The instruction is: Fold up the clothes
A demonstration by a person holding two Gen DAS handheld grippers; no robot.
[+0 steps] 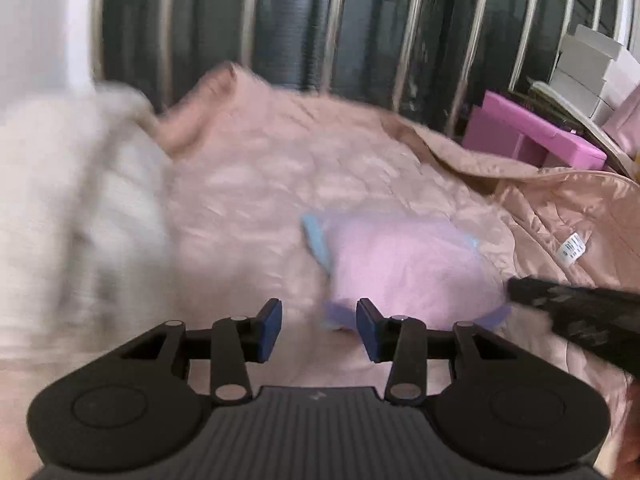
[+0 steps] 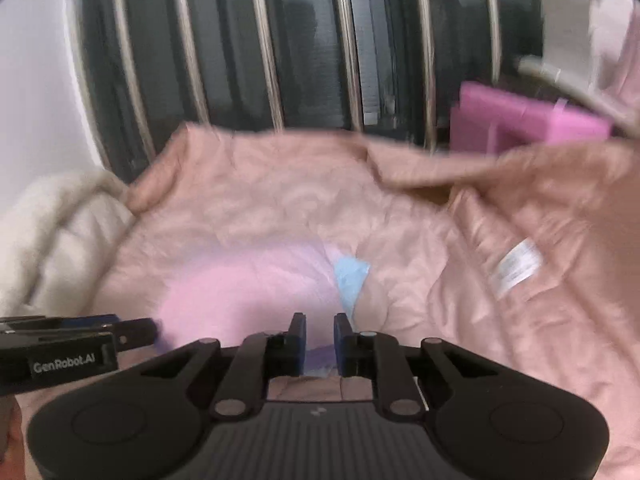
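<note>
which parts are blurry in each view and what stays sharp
Left wrist view: the white blanket and pink garment smear with motion, the left gripper is crisp. Right wrist view: the magenta box and quilt label streak; the right gripper is sharp.

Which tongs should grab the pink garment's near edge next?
Probably the right tongs: they sit narrowly parted right over the pink garment's near edge, purple hem between the jaws. The left tongs stand open and empty at its corner.

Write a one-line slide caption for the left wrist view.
Open left gripper above a pink garment on a quilted bedspread.
</note>
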